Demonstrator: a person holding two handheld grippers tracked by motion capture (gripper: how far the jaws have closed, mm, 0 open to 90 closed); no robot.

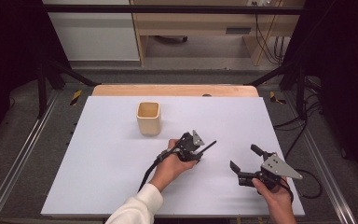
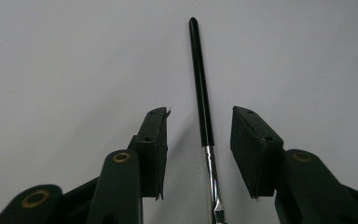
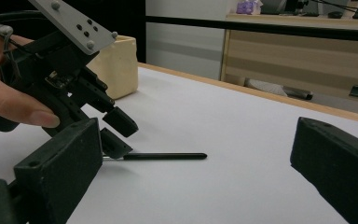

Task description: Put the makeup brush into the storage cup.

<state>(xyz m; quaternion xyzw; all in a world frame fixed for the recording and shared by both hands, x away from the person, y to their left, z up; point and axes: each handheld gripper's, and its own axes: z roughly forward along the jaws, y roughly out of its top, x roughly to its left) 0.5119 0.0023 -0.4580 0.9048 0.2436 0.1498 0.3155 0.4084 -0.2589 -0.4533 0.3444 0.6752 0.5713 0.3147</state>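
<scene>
Left tongs straddle, untouching, the unmarked black-handled tool; right tongs gape wide.

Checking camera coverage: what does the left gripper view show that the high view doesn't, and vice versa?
Left gripper view alone: the tool's shiny metal section below its black shaft, lying between the left gripper's open jaws, with a gap to each pad.

High view alone: the cup farther up the table, the right gripper with jaws open, both hands and a white sleeve.

Both: the black tool on the white table, and the left gripper over it.
</scene>
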